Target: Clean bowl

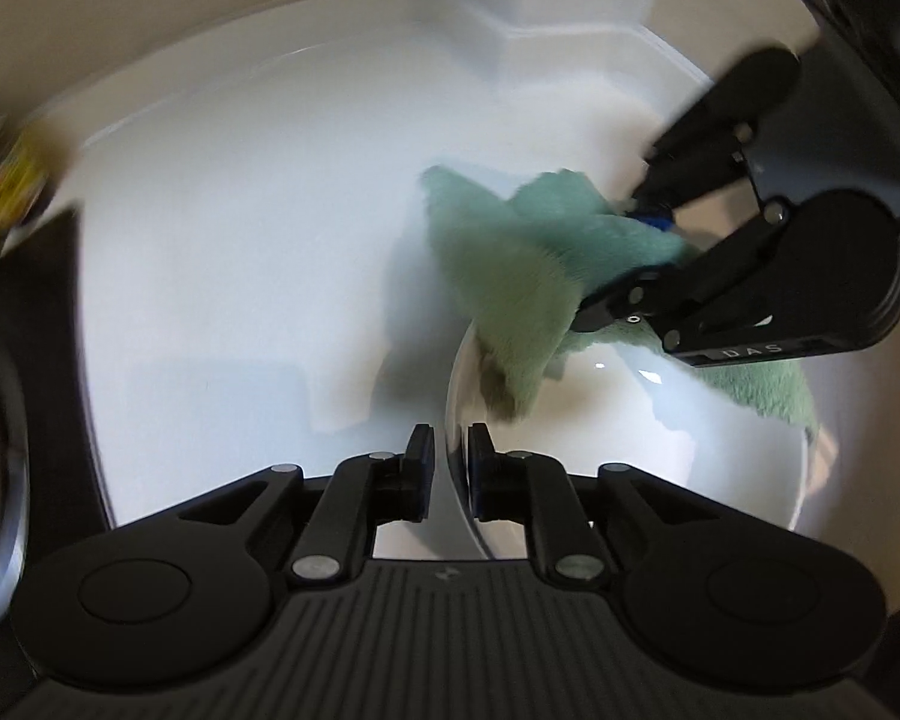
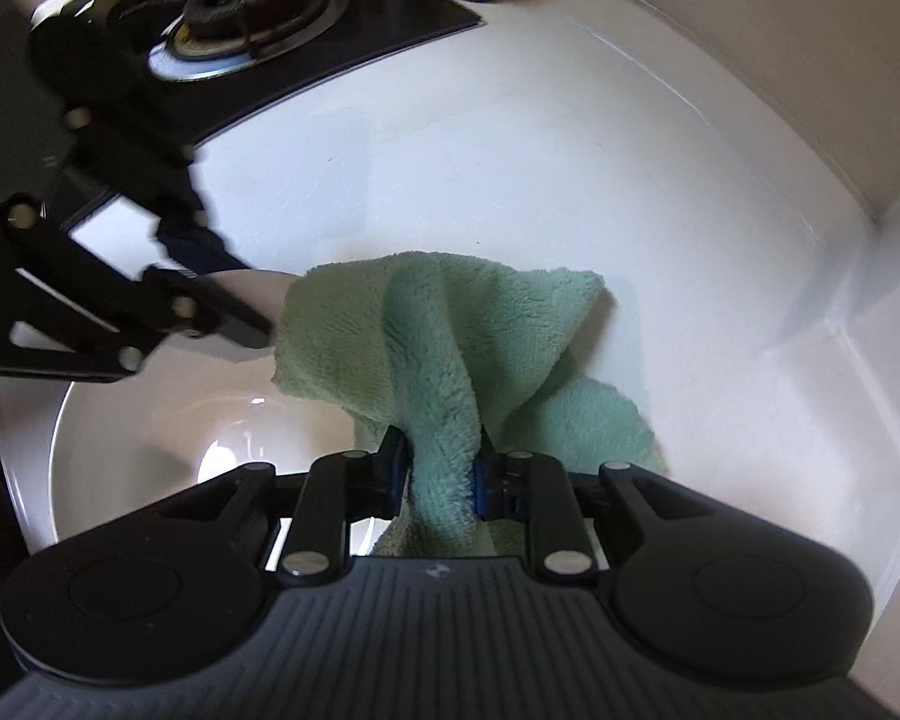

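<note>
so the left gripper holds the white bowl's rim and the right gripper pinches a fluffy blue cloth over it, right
Not quite: the fluffy cloth is green, not blue, as the right wrist view shows. The right gripper does pinch it, and the left gripper does straddle the white bowl's rim.

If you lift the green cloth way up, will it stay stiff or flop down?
Probably flop: the green cloth already droops in folds from the right gripper. It looks fluffy, so likely light and unlikely to slip.

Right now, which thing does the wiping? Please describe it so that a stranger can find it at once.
Start at the white countertop beside the gas stove. A white bowl sits there, and a cloth hangs over its rim from the right gripper. It is the only soft, fluffy, pale green thing among hard white and black ones.
</note>
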Available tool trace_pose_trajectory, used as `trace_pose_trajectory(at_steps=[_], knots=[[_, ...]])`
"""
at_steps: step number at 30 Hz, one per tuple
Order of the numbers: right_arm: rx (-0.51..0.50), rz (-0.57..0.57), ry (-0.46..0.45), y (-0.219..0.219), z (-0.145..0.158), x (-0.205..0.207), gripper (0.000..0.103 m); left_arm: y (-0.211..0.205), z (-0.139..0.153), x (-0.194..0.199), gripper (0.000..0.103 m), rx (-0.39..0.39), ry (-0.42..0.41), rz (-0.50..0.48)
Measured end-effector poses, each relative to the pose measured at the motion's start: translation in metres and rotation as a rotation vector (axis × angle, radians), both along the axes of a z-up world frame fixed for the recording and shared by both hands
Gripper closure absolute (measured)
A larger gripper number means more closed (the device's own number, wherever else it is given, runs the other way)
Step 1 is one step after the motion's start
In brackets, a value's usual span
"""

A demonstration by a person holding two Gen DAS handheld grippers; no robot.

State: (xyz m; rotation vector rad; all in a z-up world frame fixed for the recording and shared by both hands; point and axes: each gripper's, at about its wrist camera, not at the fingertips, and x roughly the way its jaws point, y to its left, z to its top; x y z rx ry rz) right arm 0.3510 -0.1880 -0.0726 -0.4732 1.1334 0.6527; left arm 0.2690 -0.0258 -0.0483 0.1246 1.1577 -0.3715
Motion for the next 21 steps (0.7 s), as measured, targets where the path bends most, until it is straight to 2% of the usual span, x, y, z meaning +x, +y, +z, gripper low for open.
trace_pose_trajectory(at_steps=[6, 13, 21], knots=[[0.009, -0.042, -0.003, -0.005, -0.003, -0.004, 0.086, 0.002, 0.001, -0.018, 0.089, 0.019, -0.027, 0.022], [-0.003, -0.056, 0.002, -0.006, -0.007, -0.013, 0.087, 0.001, -0.005, -0.006, 0.093, 0.037, -0.055, -0.022], [-0.045, 0.003, 0.064, -0.007, -0.007, -0.019, 0.087, -0.004, -0.002, 0.0, 0.094, 0.082, -0.075, -0.172]])
